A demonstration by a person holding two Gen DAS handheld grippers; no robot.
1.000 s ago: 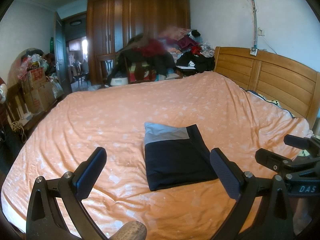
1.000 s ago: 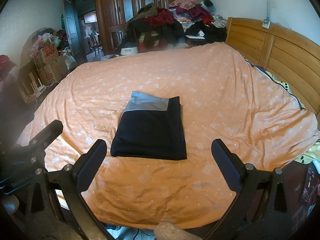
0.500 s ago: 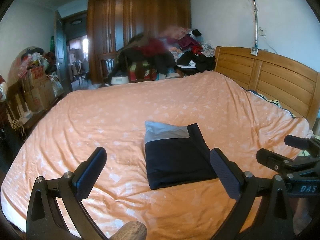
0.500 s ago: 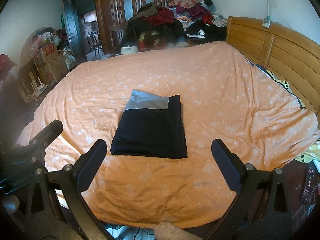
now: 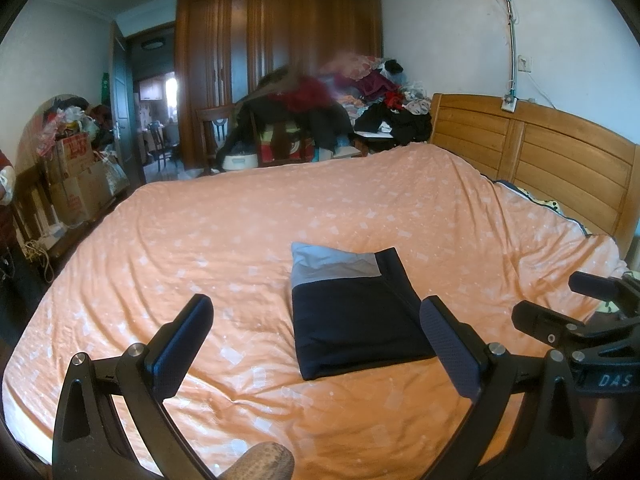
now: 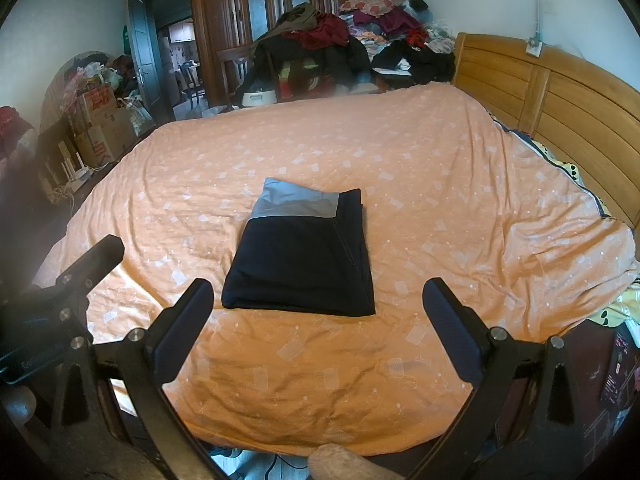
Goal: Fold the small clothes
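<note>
The bases of both claws are cut off by the lower frame edge, and a blurred patch obscures part of the clothes pile (image 5: 320, 96) beyond the far edge of the bed (image 6: 440, 152). The cardboard boxes (image 6: 102, 120) left of the bed hold bags and clutter; individual contents cannot be identified. The folded garment (image 6: 300, 264), dark navy with a grey band at its far end, lies flat near the centre of the bed, on the orange cover. The left claw (image 5: 316, 344) is spread wide, empty, above the bed's near edge, clear of the garment. The right claw (image 6: 318, 328) is likewise spread wide, empty. A wooden headboard (image 5: 540, 156) borders the bed's right side.
</note>
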